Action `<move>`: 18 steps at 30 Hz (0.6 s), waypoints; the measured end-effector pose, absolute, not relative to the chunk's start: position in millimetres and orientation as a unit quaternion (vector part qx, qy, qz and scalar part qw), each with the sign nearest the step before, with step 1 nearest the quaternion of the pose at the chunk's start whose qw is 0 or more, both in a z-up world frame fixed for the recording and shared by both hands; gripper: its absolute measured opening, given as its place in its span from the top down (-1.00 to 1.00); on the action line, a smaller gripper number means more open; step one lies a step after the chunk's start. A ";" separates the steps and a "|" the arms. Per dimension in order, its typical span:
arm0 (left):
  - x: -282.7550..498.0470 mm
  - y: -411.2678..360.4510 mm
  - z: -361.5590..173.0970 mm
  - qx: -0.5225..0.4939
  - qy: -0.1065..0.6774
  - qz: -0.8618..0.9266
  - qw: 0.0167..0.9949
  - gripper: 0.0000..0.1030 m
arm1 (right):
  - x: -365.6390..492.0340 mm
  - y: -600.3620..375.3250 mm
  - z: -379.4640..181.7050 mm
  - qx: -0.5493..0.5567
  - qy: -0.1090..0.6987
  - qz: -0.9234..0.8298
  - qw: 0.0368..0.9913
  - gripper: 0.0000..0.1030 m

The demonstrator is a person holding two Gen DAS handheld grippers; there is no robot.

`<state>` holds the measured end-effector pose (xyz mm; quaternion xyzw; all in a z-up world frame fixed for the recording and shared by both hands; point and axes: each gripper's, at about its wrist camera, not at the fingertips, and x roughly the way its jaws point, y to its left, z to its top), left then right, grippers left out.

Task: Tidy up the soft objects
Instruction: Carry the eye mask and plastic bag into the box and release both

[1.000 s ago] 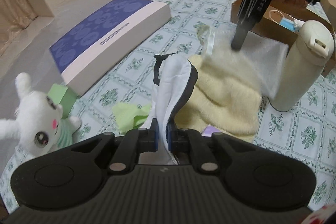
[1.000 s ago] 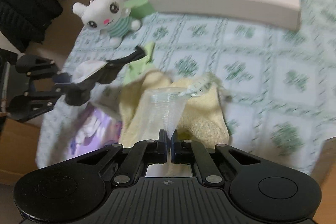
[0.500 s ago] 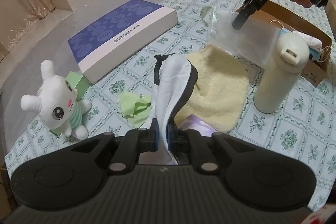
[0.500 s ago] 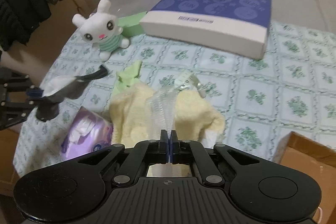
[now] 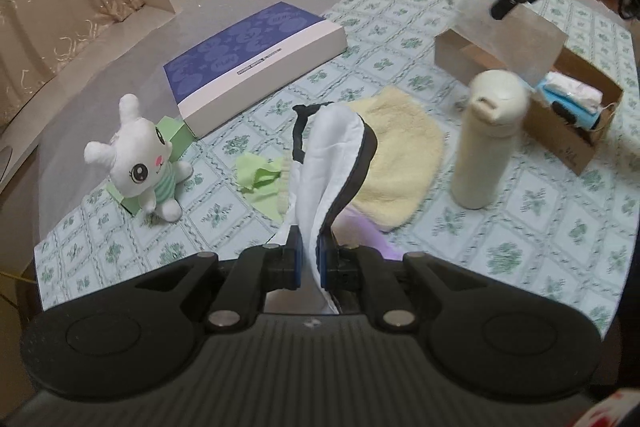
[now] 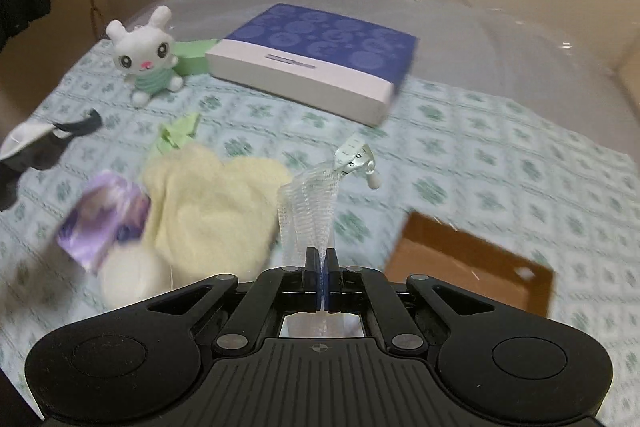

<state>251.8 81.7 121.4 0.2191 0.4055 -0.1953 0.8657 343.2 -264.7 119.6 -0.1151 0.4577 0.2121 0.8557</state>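
My left gripper [image 5: 311, 261] is shut on a white cloth with black trim [image 5: 332, 155] and holds it up above the table. My right gripper [image 6: 321, 267] is shut on a clear mesh bag [image 6: 310, 203] with a tag, held in the air; in the left wrist view the mesh bag [image 5: 508, 27] hangs over the cardboard box [image 5: 560, 131]. A yellow towel [image 5: 400, 155] lies on the tablecloth, with a green cloth [image 5: 260, 175] beside it and a purple tissue pack [image 6: 104, 219] at its edge. A white plush bunny [image 5: 140, 163] sits at the left.
A cream bottle [image 5: 486, 143] stands upright beside the cardboard box [image 6: 472, 267], which holds masks and tissues. A blue and white box [image 5: 256, 55] lies at the back. A green box [image 5: 172, 139] is behind the bunny. The patterned tablecloth [image 5: 520, 227] covers the table.
Both grippers have risen. My right gripper has carried the mesh bag off the towel and towards the cardboard box. The left keeps its hold on the white cloth.
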 end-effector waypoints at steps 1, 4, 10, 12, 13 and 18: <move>241.8 77.9 124.3 0.216 0.404 -0.194 0.867 0.86 | 332.1 -270.4 121.3 -0.117 0.455 0.206 0.859 0.98; 213.8 66.6 130.3 0.204 0.401 -0.198 0.871 0.86 | 297.0 -287.8 124.7 -0.124 0.446 0.184 0.867 0.98; 157.8 41.7 130.8 0.196 0.393 -0.211 0.873 0.86 | 226.7 -318.8 123.7 -0.133 0.430 0.154 0.879 0.98; 143.0 34.5 130.5 0.189 0.389 -0.218 0.875 0.86 | 207.0 -329.3 121.7 -0.127 0.427 0.151 0.883 0.98; 134.7 29.7 130.7 0.184 0.386 -0.223 0.876 0.86 | 198.0 -334.9 120.9 -0.122 0.426 0.150 0.884 0.98; 106.3 6.1 131.3 0.165 0.374 -0.245 0.879 0.86 | 161.3 -367.4 117.5 -0.089 0.423 0.140 0.891 0.98</move>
